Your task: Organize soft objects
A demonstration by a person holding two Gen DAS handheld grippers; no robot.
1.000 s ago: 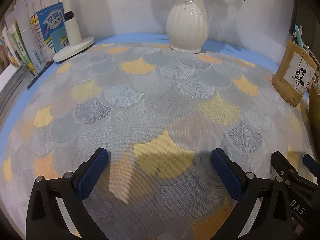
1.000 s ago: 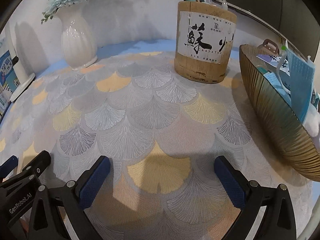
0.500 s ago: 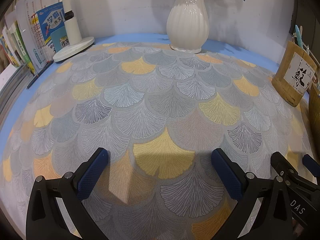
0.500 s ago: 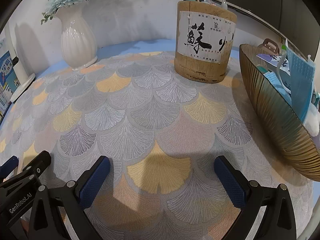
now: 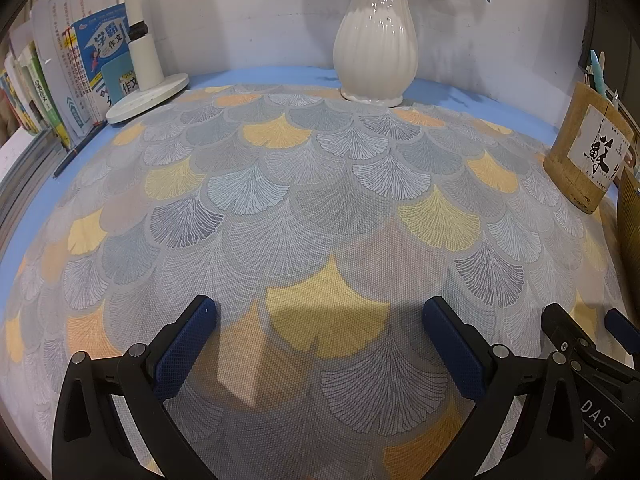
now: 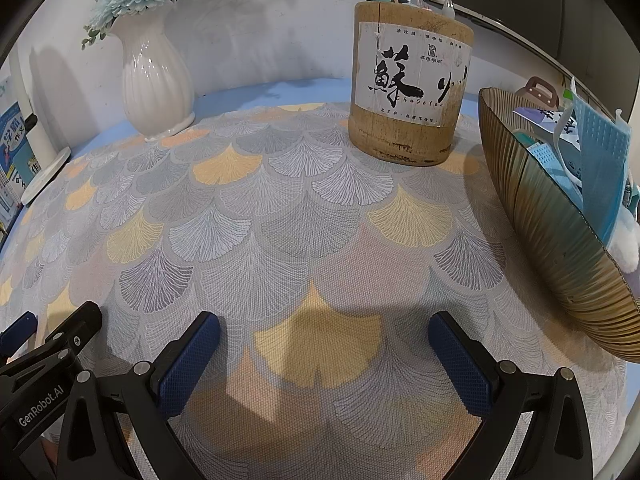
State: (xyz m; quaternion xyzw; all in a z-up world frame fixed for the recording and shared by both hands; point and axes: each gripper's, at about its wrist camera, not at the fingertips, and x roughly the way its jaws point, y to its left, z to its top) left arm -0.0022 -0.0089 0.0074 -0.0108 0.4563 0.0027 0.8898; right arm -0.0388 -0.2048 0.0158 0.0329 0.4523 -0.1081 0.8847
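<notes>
A ribbed golden bowl (image 6: pixel 532 216) stands at the right of the fan-patterned mat (image 6: pixel 280 216). In it lie blue face masks (image 6: pixel 602 152), a white fluffy item (image 6: pixel 626 246) and other small soft things. My right gripper (image 6: pixel 324 340) is open and empty, low over the mat, left of the bowl. My left gripper (image 5: pixel 318 334) is open and empty beside it, over the mat (image 5: pixel 320 200). The bowl's edge shows at the far right of the left wrist view (image 5: pixel 630 216).
A white vase (image 5: pixel 376 36) with flowers stands at the back, seen also in the right wrist view (image 6: pixel 154 76). A bamboo pen holder (image 6: pixel 408 92) sits by the bowl. A white lamp base (image 5: pixel 148 98) and upright books (image 5: pixel 80 76) stand at the back left.
</notes>
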